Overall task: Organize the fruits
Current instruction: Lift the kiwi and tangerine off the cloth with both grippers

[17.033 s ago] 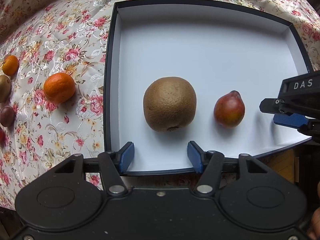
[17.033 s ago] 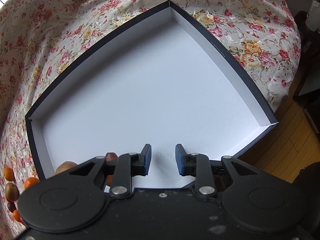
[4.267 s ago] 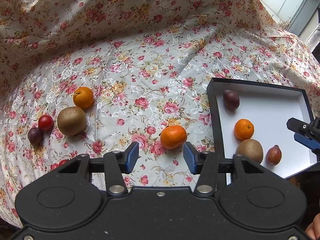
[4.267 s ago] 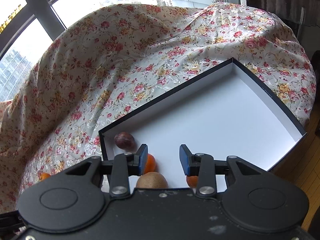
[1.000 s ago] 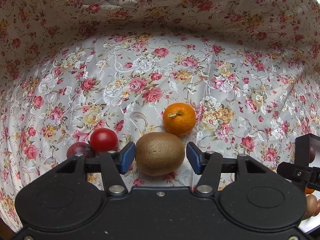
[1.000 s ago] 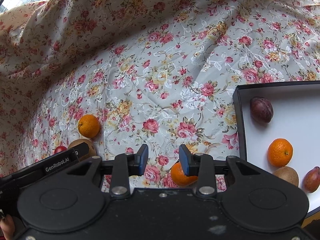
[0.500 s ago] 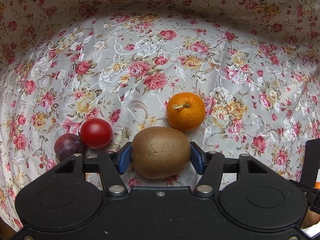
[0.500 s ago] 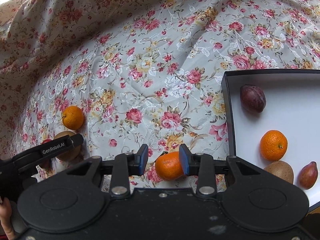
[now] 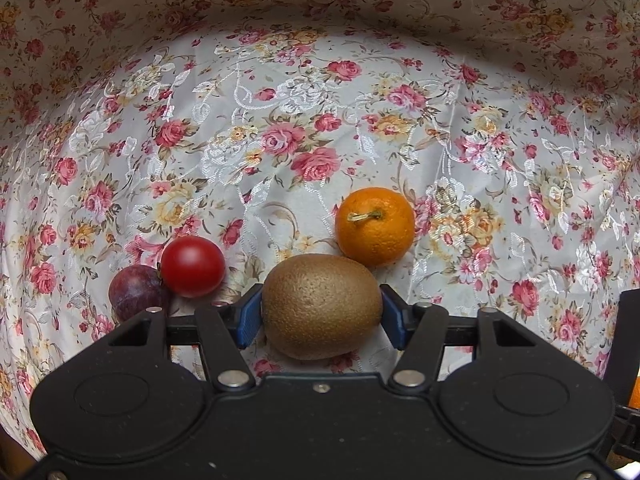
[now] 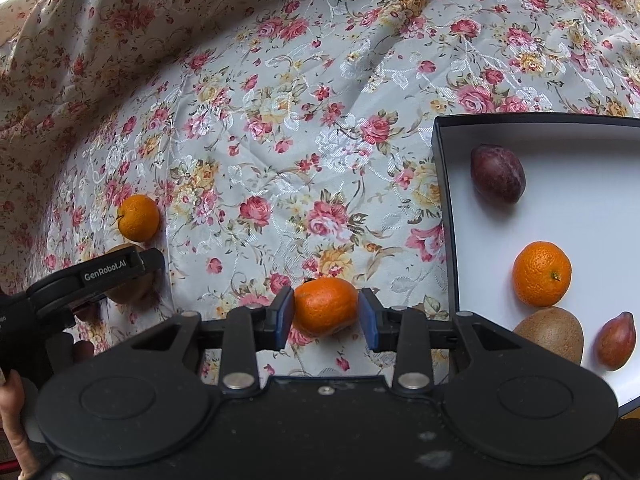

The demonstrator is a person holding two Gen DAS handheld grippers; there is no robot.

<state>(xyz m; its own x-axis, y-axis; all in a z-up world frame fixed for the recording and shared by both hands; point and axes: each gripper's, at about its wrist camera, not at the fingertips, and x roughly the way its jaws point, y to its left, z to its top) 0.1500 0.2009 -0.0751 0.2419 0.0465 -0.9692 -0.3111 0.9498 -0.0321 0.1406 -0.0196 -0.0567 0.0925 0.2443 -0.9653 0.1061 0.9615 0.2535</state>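
In the left wrist view a brown kiwi (image 9: 322, 306) lies on the floral cloth, and my left gripper (image 9: 320, 316) is shut on it, a blue pad against each side. A mandarin (image 9: 375, 226) sits just beyond it. A red round fruit (image 9: 193, 266) and a dark plum (image 9: 136, 292) lie to the left. In the right wrist view my right gripper (image 10: 326, 316) straddles another mandarin (image 10: 325, 306) on the cloth. Its jaws are opening, with a thin gap at the right pad. The black box (image 10: 446, 200) stands to the right.
The box's white floor holds a plum (image 10: 497, 173), a mandarin (image 10: 542, 274), a kiwi (image 10: 550, 334) and a small red pear-shaped fruit (image 10: 616, 340). A person's finger (image 10: 16, 420) shows at the lower left, behind the left tool. The cloth rises in folds at the back.
The left pads came in around the kiwi and now touch its sides. The right gripper shifted so the mandarin lies between its pads, and its jaws have widened.
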